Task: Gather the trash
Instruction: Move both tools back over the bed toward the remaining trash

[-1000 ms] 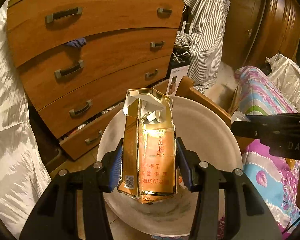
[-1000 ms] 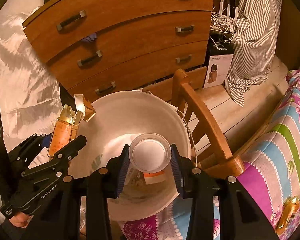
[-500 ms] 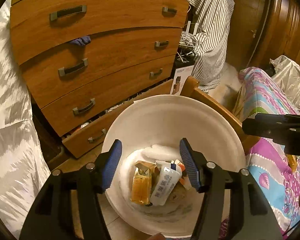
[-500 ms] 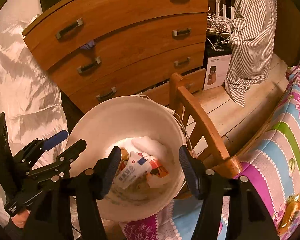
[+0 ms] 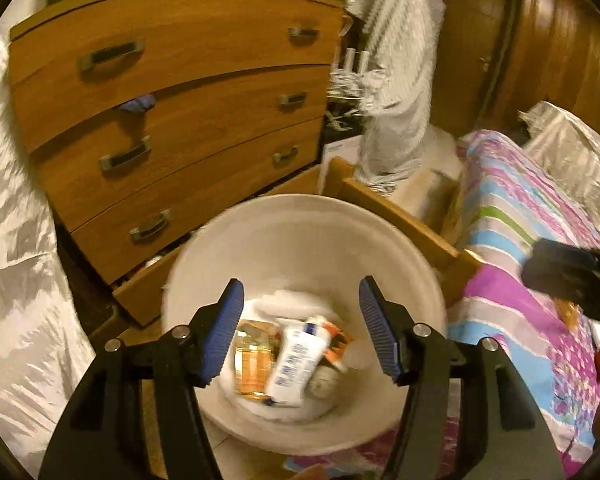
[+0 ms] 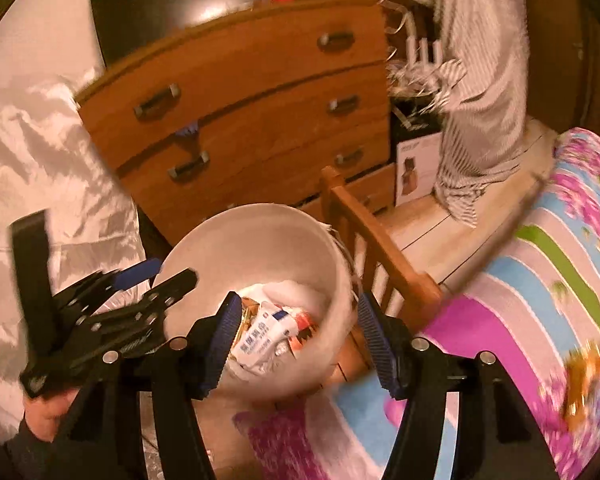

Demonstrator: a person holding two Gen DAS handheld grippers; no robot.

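Left tongs (image 5: 301, 325) gaping, empty; right tongs (image 6: 296, 339) gaping, empty, both angled downward.

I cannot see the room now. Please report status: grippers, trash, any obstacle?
Left gripper open, empty. Right gripper open, empty. Gold pack and white tube lie in the white bin. Nothing blocks the bin.

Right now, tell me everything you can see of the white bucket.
The white bucket is round and deep, with smooth, plain walls that look like plastic. It stands upright and open-topped on the floor, between the wooden dresser and the wooden bed rail; whether it touches either is unclear. At its bottom lie a gold packet, a white tube and other litter on something white. Neither gripper touches it.
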